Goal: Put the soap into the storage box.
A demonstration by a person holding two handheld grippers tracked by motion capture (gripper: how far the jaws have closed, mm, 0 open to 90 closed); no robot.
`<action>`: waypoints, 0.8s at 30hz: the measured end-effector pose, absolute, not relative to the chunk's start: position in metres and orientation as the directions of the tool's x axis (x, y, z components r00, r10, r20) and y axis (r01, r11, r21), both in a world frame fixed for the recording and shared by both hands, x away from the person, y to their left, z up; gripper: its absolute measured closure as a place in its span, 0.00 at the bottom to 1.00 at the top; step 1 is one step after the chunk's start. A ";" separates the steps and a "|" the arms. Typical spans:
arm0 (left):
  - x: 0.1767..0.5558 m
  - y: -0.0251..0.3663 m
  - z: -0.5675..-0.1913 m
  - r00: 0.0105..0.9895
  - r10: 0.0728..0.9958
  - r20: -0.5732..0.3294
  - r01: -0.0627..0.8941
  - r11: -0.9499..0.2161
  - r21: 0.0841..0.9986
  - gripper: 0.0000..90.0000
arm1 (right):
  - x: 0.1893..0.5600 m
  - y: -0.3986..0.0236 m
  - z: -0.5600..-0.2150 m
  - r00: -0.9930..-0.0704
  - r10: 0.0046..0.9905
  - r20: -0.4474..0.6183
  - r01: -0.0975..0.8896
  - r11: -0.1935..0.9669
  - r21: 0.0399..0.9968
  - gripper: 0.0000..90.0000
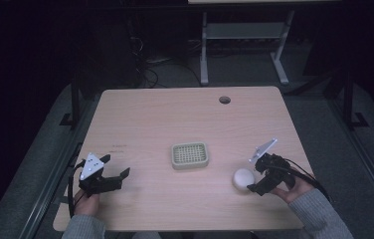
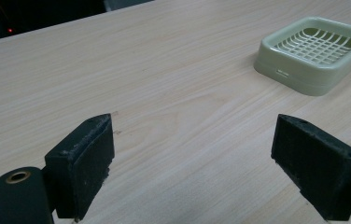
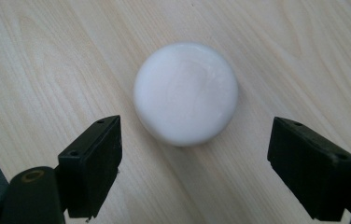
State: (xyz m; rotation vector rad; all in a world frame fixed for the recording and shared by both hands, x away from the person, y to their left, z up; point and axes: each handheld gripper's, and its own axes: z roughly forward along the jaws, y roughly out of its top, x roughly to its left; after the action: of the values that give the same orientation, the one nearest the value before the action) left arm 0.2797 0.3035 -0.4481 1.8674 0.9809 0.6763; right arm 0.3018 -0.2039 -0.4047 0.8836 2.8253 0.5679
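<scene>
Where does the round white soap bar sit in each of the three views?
High view: white soap bar lower right, beside the right tool.
Right gripper view: centre, just ahead of the open jaws.
Left gripper view: not in it.
Shared landmark: the light wood table, in all three.

Pale green grid tray (image 1: 190, 155) mid-table, white round soap (image 1: 243, 178) beside right hand-held gripper (image 1: 252, 175)
</scene>
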 end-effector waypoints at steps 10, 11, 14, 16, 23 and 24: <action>0.280 0.304 -0.448 0.536 0.842 0.059 0.354 -0.287 0.890 0.14 | 0.315 -0.185 -0.414 -0.841 0.541 -0.006 0.511 0.798 0.320 0.18; 0.280 0.304 -0.448 0.537 0.842 0.058 0.354 -0.288 0.890 0.14 | 0.316 -0.184 -0.414 -0.841 0.541 -0.009 0.511 0.800 0.313 0.18; 0.279 0.304 -0.448 0.535 0.843 0.058 0.354 -0.286 0.891 0.14 | 0.320 -0.180 -0.416 -0.841 0.541 0.001 0.516 0.802 0.302 0.17; 0.279 0.304 -0.448 0.535 0.843 0.055 0.355 -0.284 0.891 0.14 | 0.322 -0.178 -0.418 -0.842 0.540 0.000 0.517 0.806 0.289 0.17; 0.279 0.304 -0.447 0.533 0.845 0.055 0.354 -0.281 0.892 0.14 | 0.326 -0.169 -0.426 -0.849 0.528 0.009 0.514 0.821 0.251 0.17; 0.279 0.304 -0.447 0.532 0.845 0.052 0.354 -0.278 0.893 0.14 | 0.327 -0.168 -0.428 -0.851 0.525 0.007 0.511 0.824 0.245 0.17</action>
State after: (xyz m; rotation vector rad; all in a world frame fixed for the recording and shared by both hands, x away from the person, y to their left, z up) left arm 0.2792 0.3038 -0.4474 1.8582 0.9870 0.6764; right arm 0.3270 -0.1685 -0.4276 0.8361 2.9421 0.3689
